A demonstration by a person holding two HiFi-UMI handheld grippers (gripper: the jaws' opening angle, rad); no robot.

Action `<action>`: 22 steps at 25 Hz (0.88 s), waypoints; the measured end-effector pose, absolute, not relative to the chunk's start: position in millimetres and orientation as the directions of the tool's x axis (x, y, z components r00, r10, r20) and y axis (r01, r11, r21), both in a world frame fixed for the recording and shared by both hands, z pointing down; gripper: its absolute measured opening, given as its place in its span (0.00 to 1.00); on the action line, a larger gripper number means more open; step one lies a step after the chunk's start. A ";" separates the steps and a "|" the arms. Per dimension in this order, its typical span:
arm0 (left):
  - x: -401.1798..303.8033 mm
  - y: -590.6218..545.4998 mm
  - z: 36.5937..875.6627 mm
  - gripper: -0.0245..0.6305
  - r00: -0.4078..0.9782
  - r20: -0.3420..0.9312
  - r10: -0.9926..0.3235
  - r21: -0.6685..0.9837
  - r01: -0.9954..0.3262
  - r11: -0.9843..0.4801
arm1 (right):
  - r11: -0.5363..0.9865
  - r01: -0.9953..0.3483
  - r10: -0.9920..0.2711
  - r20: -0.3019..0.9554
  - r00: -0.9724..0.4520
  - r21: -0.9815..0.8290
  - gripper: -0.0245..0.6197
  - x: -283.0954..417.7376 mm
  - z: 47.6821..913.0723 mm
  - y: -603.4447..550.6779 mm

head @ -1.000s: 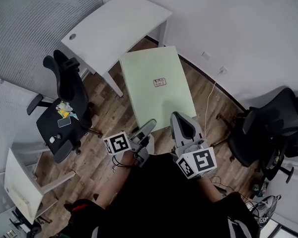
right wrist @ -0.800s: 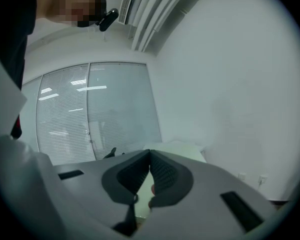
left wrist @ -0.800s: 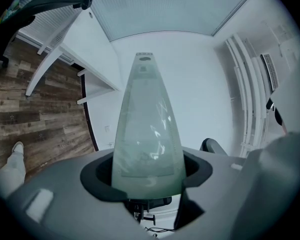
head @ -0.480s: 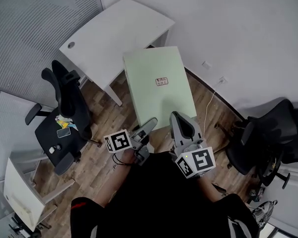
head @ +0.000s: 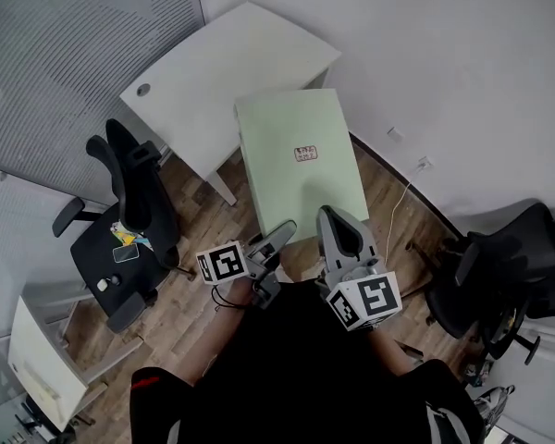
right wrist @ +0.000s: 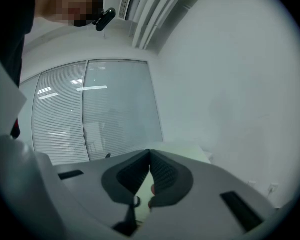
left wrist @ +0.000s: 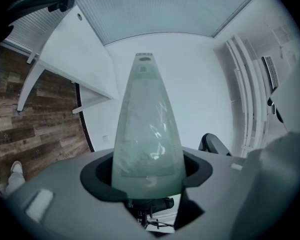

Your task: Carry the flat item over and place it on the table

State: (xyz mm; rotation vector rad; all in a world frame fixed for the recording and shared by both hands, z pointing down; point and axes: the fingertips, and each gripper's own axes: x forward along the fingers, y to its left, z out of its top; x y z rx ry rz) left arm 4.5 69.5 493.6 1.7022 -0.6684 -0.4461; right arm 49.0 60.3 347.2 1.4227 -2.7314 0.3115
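- Wooden floor (head: 203, 220) fills the middle of the head view, and I'm standing on it facing a white wall.
- The white table (head: 231, 63) sits ahead and to the left, with its top bare apart from a small round hole near one corner.
- The pale green board (head: 296, 165) is the flat item, and it's up in the air in front of me, roughly level over the floor. Its far edge lines up with the table's near corner in the head view. I can't tell whether it touches there.
- One black office chair (head: 134, 202) stands to the left of the board, with small things lying on its seat. Another black chair (head: 504, 266) is well off to the right by the wall.
- A small white desk (head: 37, 359) pokes in at the lower left.
- The left gripper (head: 276, 240) is at the board's near edge. In its own view the jaws stand wide, and the board fills the gap between them with the pads against it.
- The right gripper (head: 340, 234) is just beside it on the same edge. Its view shows the jaws pinched almost together on the thin edge of the board.
- A thin white cable (head: 395, 213) trails down from the wall onto the floor, right of the board.
- There's a small label (head: 305, 154) near the middle of the board's top face, but the print is too small for me to read.
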 end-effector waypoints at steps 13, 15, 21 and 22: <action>-1.8 38.5 494.1 0.47 0.727 0.060 -0.684 0.965 -0.219 -0.147 | 0.600 -0.783 -0.778 0.105 -0.619 -0.165 0.04 46.0 348.1 25.6; -4.5 29.8 495.8 0.47 0.713 0.058 -0.699 0.963 -0.223 -0.148 | 0.616 -0.770 -0.766 0.099 -0.635 -0.165 0.04 43.6 350.0 15.8; -10.4 -6.7 501.1 0.47 0.652 0.067 -0.756 0.969 -0.224 -0.108 | 0.666 -0.727 -0.721 0.104 -0.685 -0.167 0.04 41.1 353.6 -18.5; -10.1 -14.3 500.9 0.47 0.642 0.064 -0.764 0.969 -0.222 -0.106 | 0.671 -0.722 -0.717 0.101 -0.690 -0.167 0.04 42.7 352.8 -27.3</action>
